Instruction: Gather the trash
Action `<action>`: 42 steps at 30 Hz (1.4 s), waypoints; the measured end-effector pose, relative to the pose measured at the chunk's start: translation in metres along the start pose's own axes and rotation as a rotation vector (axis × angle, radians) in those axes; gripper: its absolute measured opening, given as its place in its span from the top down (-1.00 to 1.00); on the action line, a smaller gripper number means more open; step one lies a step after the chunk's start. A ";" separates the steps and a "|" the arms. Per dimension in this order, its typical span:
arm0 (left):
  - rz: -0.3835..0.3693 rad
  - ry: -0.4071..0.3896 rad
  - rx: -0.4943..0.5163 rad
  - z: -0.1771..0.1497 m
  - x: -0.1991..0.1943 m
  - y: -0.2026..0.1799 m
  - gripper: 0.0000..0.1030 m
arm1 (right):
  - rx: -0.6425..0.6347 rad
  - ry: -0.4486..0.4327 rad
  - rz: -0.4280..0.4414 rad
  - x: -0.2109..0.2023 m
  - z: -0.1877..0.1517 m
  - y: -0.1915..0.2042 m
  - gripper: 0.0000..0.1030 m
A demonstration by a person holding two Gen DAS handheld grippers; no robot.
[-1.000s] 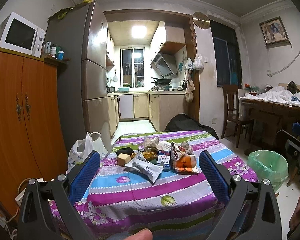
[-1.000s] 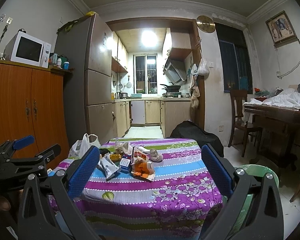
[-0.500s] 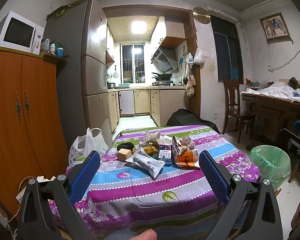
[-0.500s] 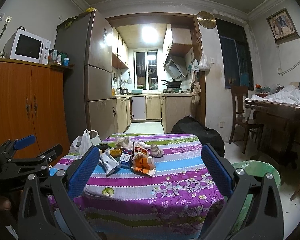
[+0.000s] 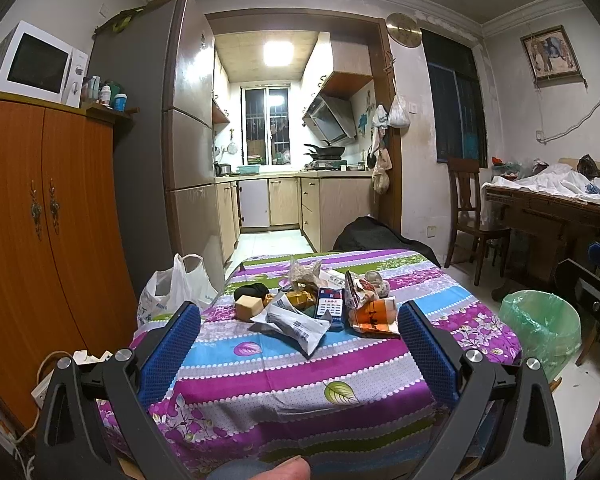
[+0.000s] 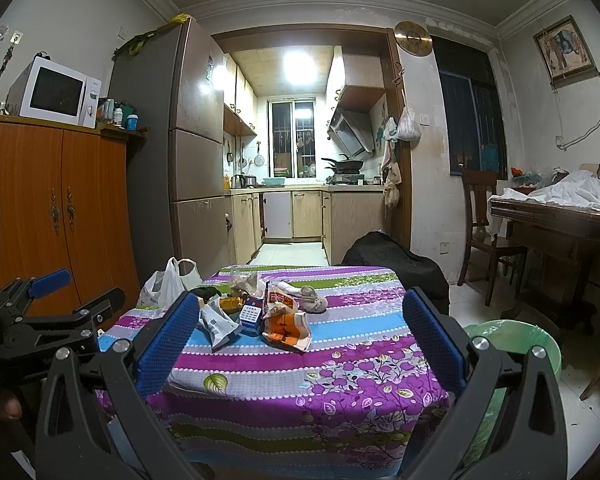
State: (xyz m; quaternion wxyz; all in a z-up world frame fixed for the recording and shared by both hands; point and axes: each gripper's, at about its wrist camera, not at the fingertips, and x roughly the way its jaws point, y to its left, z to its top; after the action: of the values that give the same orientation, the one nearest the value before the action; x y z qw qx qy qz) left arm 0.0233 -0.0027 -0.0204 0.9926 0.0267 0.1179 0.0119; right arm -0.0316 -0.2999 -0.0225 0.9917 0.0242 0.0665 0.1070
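Note:
A heap of trash lies mid-table on the striped floral cloth (image 5: 284,368): a grey-white wrapper (image 5: 296,322), an orange snack bag (image 5: 374,312), a blue-red carton (image 5: 330,304), a tan block (image 5: 247,307), a black lump (image 5: 251,291) and a crumpled clear bag (image 5: 302,272). The right wrist view shows the same wrapper (image 6: 216,326), orange bag (image 6: 286,326) and carton (image 6: 251,312). My left gripper (image 5: 298,334) is open, held short of the heap. My right gripper (image 6: 298,332) is open too, further back. A green-lined bin (image 5: 540,324) stands right of the table.
A white plastic bag (image 5: 176,292) sits on the floor left of the table, beside an orange cabinet (image 5: 48,240) and grey fridge (image 5: 168,140). A black bag (image 6: 396,258) lies behind the table. A wooden chair (image 5: 474,208) and cluttered desk (image 5: 552,216) stand right.
Both cameras have drawn back and lifted a little, so the table and heap look slightly smaller and lower. Both grippers stay open. Nothing on the table has moved.

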 end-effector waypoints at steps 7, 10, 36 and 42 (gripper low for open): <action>0.000 -0.001 0.000 0.000 0.000 0.000 -0.91 | 0.001 0.002 0.001 0.000 0.000 0.000 -0.91; 0.000 0.000 0.001 0.000 0.000 0.000 -0.91 | 0.002 0.002 0.001 0.000 0.000 0.000 -0.91; -0.234 0.219 -0.040 -0.030 0.074 0.035 -0.91 | -0.032 0.107 0.073 0.045 -0.016 0.005 -0.91; -0.197 0.383 -0.115 -0.056 0.155 0.080 -0.91 | 0.000 0.324 0.236 0.142 -0.031 0.002 -0.46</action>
State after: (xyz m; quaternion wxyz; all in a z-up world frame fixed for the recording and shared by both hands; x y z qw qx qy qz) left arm 0.1598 0.0850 -0.1061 0.9484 -0.0443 0.3053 -0.0736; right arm 0.1009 -0.2666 -0.0713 0.9486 0.0141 0.2219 0.2252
